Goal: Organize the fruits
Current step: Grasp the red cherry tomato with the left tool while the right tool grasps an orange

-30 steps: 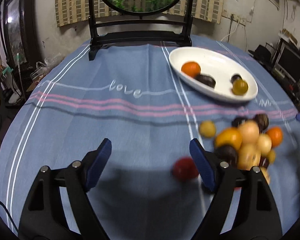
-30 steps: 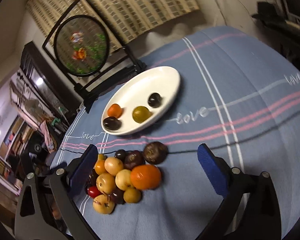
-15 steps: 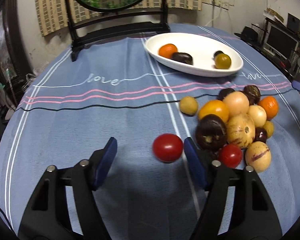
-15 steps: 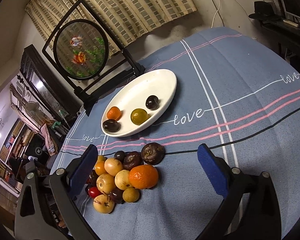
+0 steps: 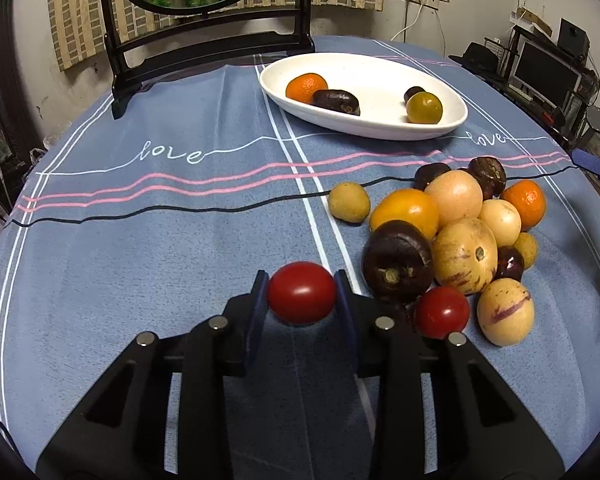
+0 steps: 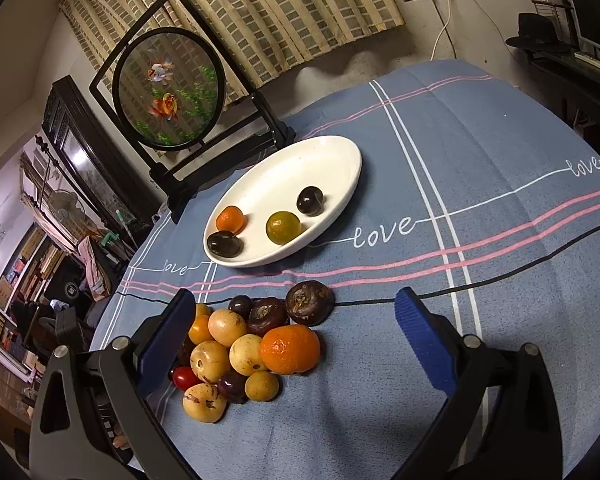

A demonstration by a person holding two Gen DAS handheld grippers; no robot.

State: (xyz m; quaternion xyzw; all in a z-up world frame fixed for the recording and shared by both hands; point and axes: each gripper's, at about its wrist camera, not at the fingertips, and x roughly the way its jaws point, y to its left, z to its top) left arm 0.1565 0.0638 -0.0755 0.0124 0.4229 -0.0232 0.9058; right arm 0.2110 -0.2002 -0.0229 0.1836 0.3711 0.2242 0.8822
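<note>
Our left gripper (image 5: 301, 294) has its jaws closed in on a red tomato (image 5: 301, 293), one blue pad pressed against each side of it, low over the blue tablecloth (image 5: 160, 248) that covers the desk. Just to the right of those jaws sits the fruit pile (image 5: 452, 240): a second red tomato (image 5: 442, 312) nearest, then a dark purple fruit (image 5: 397, 267), a speckled yellow fruit (image 5: 465, 255), an orange-yellow fruit (image 5: 405, 212) and a mandarin (image 5: 525, 204) at the far edge, with a small tan fruit (image 5: 349, 202) lying slightly apart on the left. Our right gripper (image 6: 300, 344) hangs with its jaws wide apart and nothing between them, above the same pile, where we see a big mandarin (image 6: 290, 349) touching the pale yellow fruits beside it. Beyond the pile, across the pink and black stripes, the white oval dish (image 5: 380, 124) holds four pieces: a small orange (image 5: 306, 87) touching a dark oblong fruit (image 5: 336, 102) at one end, and a green-yellow round fruit (image 5: 424, 108) just beside a small dark plum (image 5: 414, 93) toward the other. Behind the dish stands a black-framed round goldfish screen (image 6: 168, 88) at the desk's far edge.
</note>
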